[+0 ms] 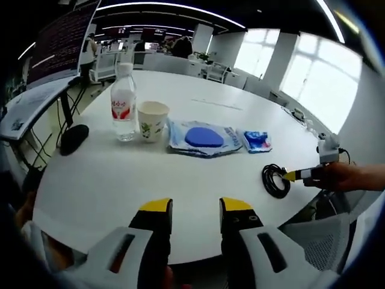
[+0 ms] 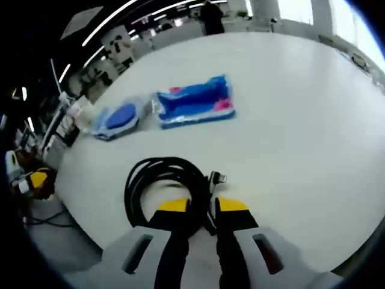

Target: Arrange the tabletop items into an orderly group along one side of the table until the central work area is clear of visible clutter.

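A round white bench (image 1: 198, 102) is seen in an office. Lined along it are a clear water bottle (image 1: 123, 102), upright; a paper cup (image 1: 153, 120), contents unseen; a blue-disc packet (image 1: 203, 138); and a blue pouch (image 1: 257, 141). A black coiled cable (image 2: 162, 183) is gripped at the near edge by the right gripper (image 2: 203, 206). The left gripper (image 1: 196, 206) is held apart, its fingers around nothing.

We see a white bench (image 1: 198, 102) carrying a black cable (image 2: 162, 183) and a clear bottle (image 1: 123, 102) with a red-and-white label. The cup (image 1: 152, 120) is cream with green marks, the pouch (image 1: 203, 138) blue.
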### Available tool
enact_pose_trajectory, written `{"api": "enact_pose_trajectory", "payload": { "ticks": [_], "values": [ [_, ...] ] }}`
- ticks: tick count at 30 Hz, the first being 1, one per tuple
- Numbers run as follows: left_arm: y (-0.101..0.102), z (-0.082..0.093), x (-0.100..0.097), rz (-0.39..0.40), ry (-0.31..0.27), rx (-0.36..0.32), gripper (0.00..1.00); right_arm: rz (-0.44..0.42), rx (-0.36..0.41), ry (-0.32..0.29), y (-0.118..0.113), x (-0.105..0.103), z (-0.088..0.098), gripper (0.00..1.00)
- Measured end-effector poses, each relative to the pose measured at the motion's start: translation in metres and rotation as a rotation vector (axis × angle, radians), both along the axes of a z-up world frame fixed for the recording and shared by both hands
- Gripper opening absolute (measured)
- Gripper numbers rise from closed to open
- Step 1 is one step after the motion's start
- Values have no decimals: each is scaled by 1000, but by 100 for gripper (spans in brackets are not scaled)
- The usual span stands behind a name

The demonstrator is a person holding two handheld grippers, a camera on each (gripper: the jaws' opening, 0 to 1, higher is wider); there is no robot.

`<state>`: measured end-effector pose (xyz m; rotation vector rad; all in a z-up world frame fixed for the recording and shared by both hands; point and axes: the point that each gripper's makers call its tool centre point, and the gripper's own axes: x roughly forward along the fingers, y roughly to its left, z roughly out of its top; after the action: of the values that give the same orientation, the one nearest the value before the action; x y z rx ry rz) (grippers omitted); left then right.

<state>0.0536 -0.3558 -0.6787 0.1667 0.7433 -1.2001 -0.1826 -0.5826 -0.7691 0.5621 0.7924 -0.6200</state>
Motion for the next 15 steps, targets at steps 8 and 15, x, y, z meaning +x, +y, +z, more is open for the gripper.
{"api": "enact_pose_trajectory", "payload": {
  "ticks": [8, 15],
  "values": [
    [7, -2, 6, 27, 4, 0, 29, 53, -25, -10, 0, 9, 4, 10],
    [14, -5, 5, 44, 13, 5, 29, 215, -68, -11, -1, 30, 12, 10]
  ]
}}
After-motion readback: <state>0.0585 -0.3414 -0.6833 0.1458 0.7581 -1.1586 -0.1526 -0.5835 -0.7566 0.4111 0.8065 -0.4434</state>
